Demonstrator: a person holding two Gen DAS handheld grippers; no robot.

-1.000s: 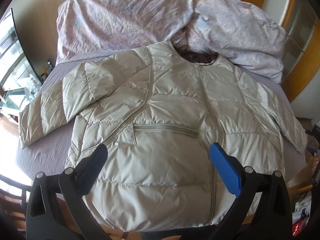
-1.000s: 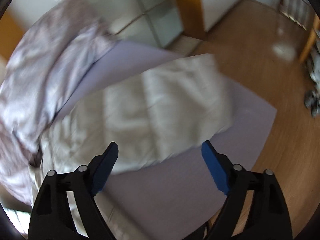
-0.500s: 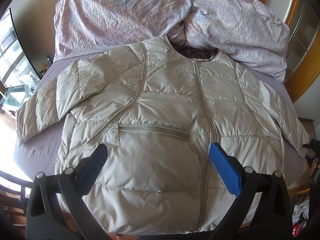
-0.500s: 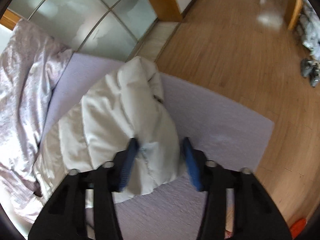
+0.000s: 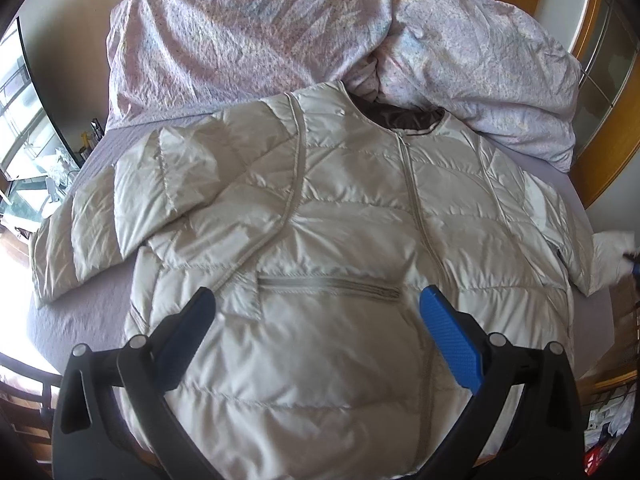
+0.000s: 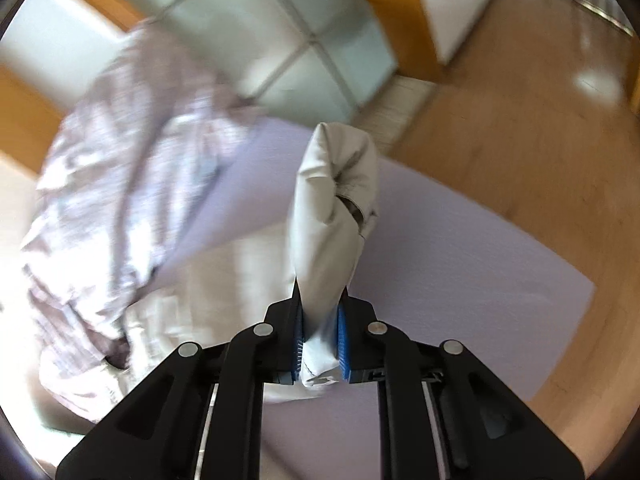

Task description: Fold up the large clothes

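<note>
Here's the pale quilted down jacket spread front-up across the bed, collar toward the crumpled floral duvet, zip closed down the middle, one sleeve lying out flat on the lavender sheet; and the right claw has just been closing, its blue pads now clamped on the cuff end of the other sleeve, which stands up bunched ahead of the fingers, clear of the sheet. The left claw hovers over the lower front of the jacket, fingers wide apart with nothing between them. This looks like a light, puffy, very soft garment with a slick shiny shell: it should lift easily but will likely slide under the pads and spring back out of a crease, so a deep bite on a seam or cuff hem seems safer than a pinch of smooth panel. For the left, the hem corner or the flat sleeve's cuff looks like the sensible hold, and each fold probably wants pressing down to stay
</note>
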